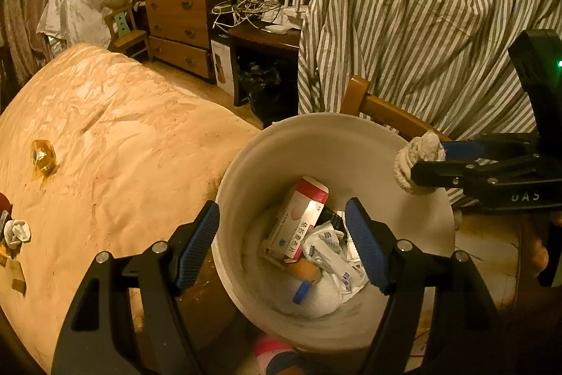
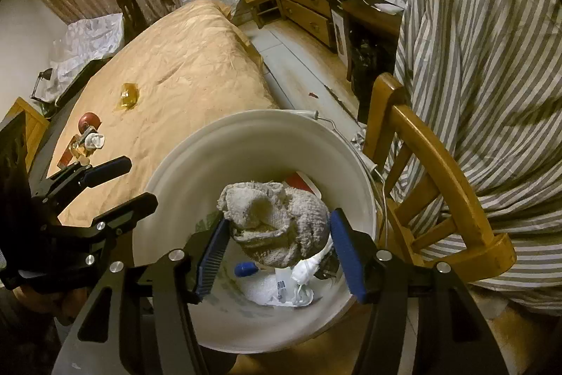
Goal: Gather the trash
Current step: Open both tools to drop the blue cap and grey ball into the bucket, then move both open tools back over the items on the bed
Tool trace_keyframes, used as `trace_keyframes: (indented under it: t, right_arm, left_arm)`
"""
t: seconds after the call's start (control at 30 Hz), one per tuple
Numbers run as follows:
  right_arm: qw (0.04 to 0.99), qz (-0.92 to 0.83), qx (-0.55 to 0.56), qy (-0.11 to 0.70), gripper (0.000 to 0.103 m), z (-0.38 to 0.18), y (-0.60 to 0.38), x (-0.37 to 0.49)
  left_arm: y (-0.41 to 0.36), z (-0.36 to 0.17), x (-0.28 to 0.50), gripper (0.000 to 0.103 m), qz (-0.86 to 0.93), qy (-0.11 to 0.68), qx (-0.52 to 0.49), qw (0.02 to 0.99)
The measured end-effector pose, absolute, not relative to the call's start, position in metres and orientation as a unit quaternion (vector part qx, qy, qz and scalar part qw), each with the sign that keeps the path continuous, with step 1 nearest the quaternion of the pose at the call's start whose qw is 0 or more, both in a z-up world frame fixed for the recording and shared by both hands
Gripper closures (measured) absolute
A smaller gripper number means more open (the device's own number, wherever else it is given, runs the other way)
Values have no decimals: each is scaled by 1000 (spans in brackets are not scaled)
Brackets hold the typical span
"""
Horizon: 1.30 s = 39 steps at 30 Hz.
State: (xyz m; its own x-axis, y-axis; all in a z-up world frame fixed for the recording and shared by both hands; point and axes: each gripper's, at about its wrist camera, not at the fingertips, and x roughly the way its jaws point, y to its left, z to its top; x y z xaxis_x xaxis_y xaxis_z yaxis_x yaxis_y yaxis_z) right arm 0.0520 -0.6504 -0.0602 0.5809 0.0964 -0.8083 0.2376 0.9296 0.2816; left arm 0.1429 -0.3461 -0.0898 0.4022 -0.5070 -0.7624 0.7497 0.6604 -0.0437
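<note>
**Inspector A:** Left wrist view. The white bucket is taken as the landmark. Over its near rim the left gripper is held with its fingers spread apart and nothing between them. Inside the bucket a medicine box, crumpled white wrappers and a small blue cap are seen. Above the bucket's far-right rim the right gripper is found clamped on a grey rag.

**Inspector B:** And beyond the bucket?

**Inspector A:** To its left, the surface under a tan cover is noted, with an amber wrapper lying well apart from the bucket and a white crumpled scrap at the far left edge.

**Inspector B:** Right wrist view?

**Inspector A:** The right gripper is confirmed closed upon the grey rag, which is held over the bucket's opening, above the white wrappers and blue cap. The left gripper is seen at the bucket's left rim, its fingers parted. A wooden chair stands just beside the bucket on the right, draped with a striped cloth. The amber wrapper is again recorded on the tan cover, beyond the bucket.
</note>
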Motion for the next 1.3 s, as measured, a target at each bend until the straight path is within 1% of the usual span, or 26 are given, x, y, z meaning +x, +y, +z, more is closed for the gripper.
trace_keyframes:
  t: [0.1,0.5,0.63,0.7,0.8,0.83,0.87,0.9,0.93,0.97,1.0,1.03,1.17,1.3]
  right_arm:
    - [873,-42,193,446,33,-57,-652,50]
    - [877,-37,200,435,33,-54,-646,48]
    - [888,-31,192,416,25,-42,-630,43]
    - [898,-16,186,399,17,-32,-616,41]
    - [909,3,176,377,11,-17,-591,43]
    - [912,8,174,372,10,-14,-584,44]
    - [915,16,171,365,8,-9,-574,46]
    - [917,21,169,362,6,-6,-567,48]
    - [918,29,165,359,6,-3,-558,52]
    - [920,37,161,356,5,0,-546,56]
    - [920,41,158,356,5,1,-539,59]
    - [921,48,153,355,5,3,-525,65]
    - [923,75,133,354,5,7,-483,82]
    - [924,104,121,348,5,5,-439,100]
  left_arm:
    - [-345,-89,142,32,-381,391,155,823]
    - [-332,-92,146,32,-372,393,154,827]
    - [-314,-90,153,32,-363,392,148,832]
    - [-297,-89,159,32,-361,397,135,833]
    - [-272,-87,168,32,-352,398,121,839]
    - [-259,-86,172,32,-345,398,112,843]
    - [-248,-84,174,24,-336,395,106,849]
    - [-238,-83,176,20,-327,388,103,855]
    - [-225,-79,178,13,-318,375,99,865]
    - [-213,-76,179,9,-310,364,96,873]
    - [-203,-73,180,6,-304,355,92,879]
    - [-185,-70,182,6,-296,345,84,887]
    - [-136,-68,200,6,-253,355,47,899]
    - [-74,-85,221,6,-184,367,20,912]
